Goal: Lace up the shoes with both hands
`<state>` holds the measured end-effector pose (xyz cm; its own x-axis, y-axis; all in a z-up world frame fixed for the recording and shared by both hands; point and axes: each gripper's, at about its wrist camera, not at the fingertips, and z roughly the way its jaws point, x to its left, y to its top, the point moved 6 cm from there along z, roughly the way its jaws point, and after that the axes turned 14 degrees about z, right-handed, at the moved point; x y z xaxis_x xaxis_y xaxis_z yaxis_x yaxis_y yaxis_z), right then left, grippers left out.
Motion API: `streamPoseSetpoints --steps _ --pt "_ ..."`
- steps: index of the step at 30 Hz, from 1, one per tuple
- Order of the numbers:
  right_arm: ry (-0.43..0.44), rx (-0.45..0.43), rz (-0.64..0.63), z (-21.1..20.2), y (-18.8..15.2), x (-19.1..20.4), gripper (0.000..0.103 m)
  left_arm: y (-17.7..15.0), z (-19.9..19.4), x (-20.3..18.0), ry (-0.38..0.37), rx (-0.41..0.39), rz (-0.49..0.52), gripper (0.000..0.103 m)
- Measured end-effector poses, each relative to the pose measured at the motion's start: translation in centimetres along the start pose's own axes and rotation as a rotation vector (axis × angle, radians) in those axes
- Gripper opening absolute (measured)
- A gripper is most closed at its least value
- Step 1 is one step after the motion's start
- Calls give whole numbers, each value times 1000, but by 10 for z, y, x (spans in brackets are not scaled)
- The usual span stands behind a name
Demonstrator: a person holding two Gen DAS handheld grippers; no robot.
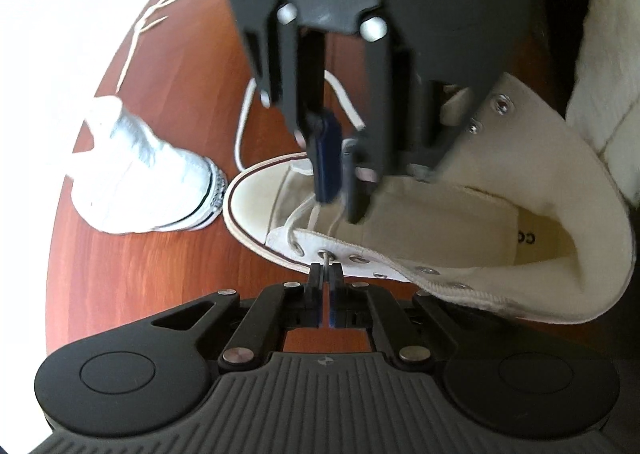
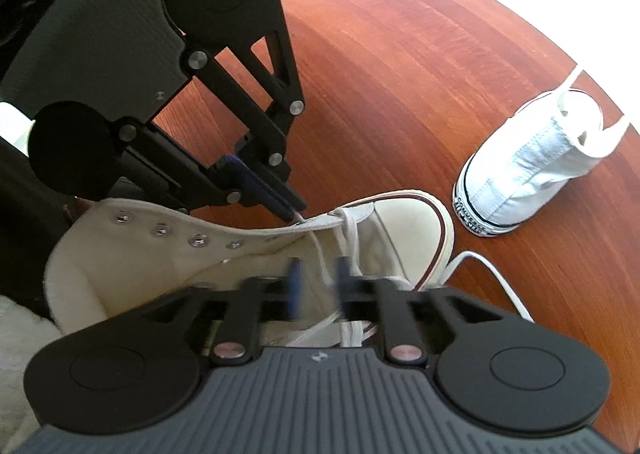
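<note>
Our left tool [image 1: 327,274] pinches the lace tip [image 1: 327,257] at a low eyelet of the cream shoe [image 1: 460,214] on the counter [image 1: 168,262]. Our right tool [image 2: 318,278] hangs released above. Upper eyelets [image 2: 178,232] are unlaced; another shoe [image 2: 520,174] waits beyond.

We see a round reddish-brown wooden table [image 2: 400,54] with fine grain lines running across its top, and its curved edge sweeps past the far side of both views. Directly on it, right under our fingers, lies a cream canvas high-top sneaker [image 1: 460,222] with a rubber toe cap and metal eyelets. Just beyond its toe, ahead of the left fingertips, a smaller white canvas high-top sneaker [image 1: 132,182] with a black-striped sole rests on the wood, toe nearly touching the cream toe cap. A loose white shoelace [image 1: 160,14] trails over the tabletop farther out, and another white lace loop [image 2: 496,278] lies on the wood beside the cream toe.
</note>
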<state>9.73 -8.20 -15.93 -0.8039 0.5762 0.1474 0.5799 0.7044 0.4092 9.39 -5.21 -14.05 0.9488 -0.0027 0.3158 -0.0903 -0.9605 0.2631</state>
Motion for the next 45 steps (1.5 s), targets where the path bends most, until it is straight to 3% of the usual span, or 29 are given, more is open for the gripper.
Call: streamPoseSetpoints --steps 9,15,19,26,33,37,40,41,45 --pt "-136 -11 66 -18 -15 15 36 -7 -4 3 76 38 -193 2" --pt "-167 22 131 -22 -35 14 37 -21 -13 3 129 93 -367 3" --pt "-177 26 172 -22 -39 14 42 -33 -18 6 161 146 -457 3" --pt "-186 28 207 -21 -43 23 42 -62 -31 -1 208 235 -589 3" --pt "-189 18 233 -18 -44 21 42 -82 -26 -7 197 279 -613 3" --pt "-185 10 252 -16 -45 19 42 -80 -36 -11 188 249 -596 7" --pt "-183 7 266 -15 -45 17 42 -71 -39 -8 194 202 -555 22" --pt "-183 7 270 -15 -45 17 42 -68 -39 -7 196 187 -542 34" --pt "-182 6 278 -15 -46 15 42 -57 -39 -4 194 140 -493 38"
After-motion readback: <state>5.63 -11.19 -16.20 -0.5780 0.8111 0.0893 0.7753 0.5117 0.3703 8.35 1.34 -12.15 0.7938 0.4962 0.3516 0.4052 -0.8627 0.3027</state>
